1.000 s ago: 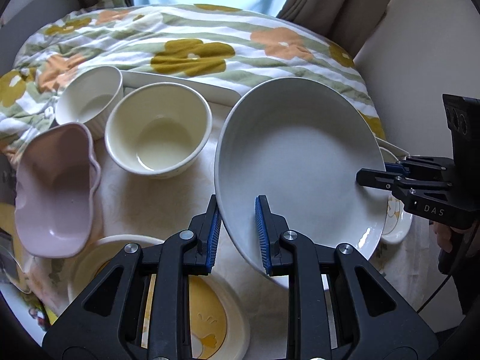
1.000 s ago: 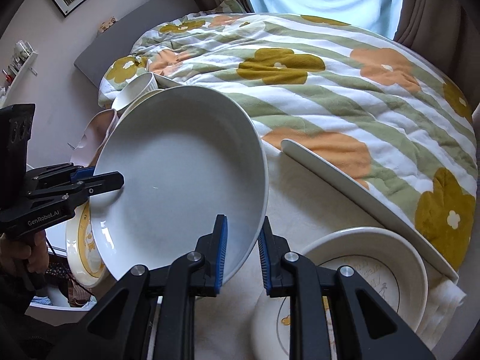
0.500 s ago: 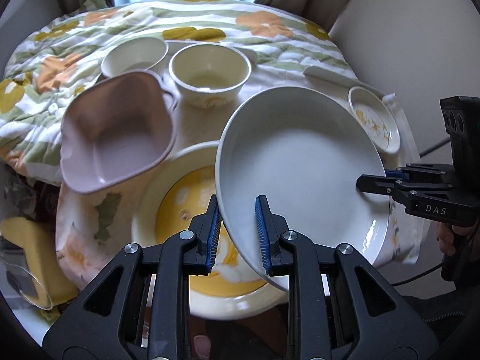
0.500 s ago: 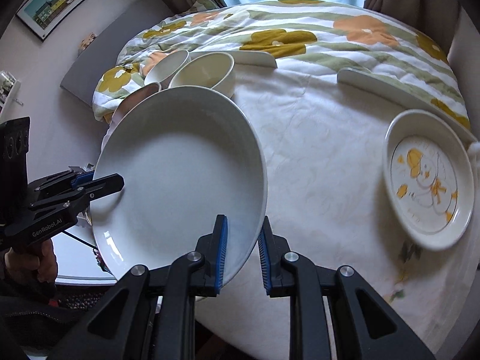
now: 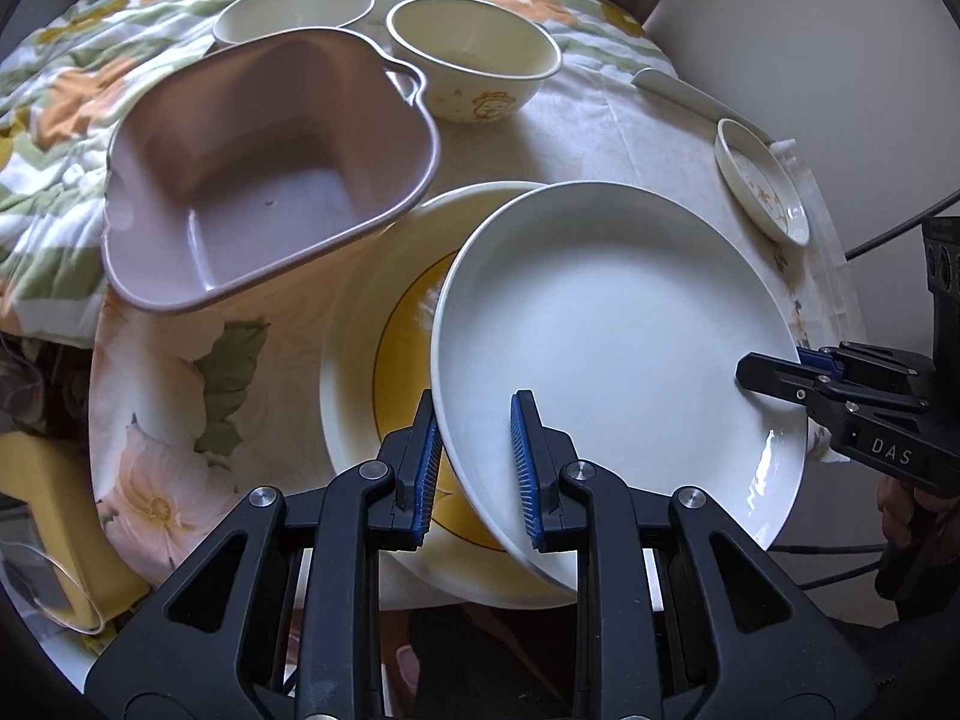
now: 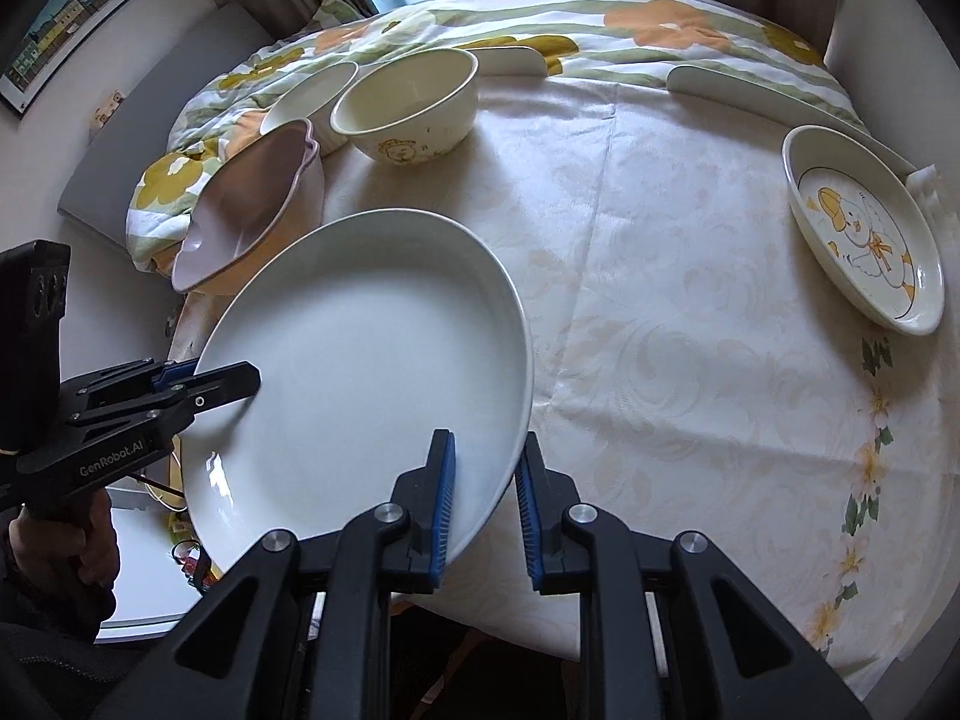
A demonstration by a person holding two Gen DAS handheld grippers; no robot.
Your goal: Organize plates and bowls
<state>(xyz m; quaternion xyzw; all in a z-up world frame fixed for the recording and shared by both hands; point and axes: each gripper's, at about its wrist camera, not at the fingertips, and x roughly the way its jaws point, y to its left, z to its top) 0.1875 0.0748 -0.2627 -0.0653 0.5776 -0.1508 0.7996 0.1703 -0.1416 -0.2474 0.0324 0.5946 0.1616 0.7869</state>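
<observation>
L gripper [image 5: 474, 468] & R gripper [image 6: 483, 495] both clamped on white plate [image 5: 612, 348] rim, tilted over yellow plate [image 5: 402, 330].

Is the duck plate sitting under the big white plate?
No, the duck plate sits alone on the tablecloth, far to the right of the big white plate held in the fingers.

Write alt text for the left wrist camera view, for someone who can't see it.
Both grippers, left and right, grip opposite rims of a white plate, tilted over a yellow plate on a floral tablecloth. Behind sit a pink dish, two cream bowls and a small plate.
</observation>
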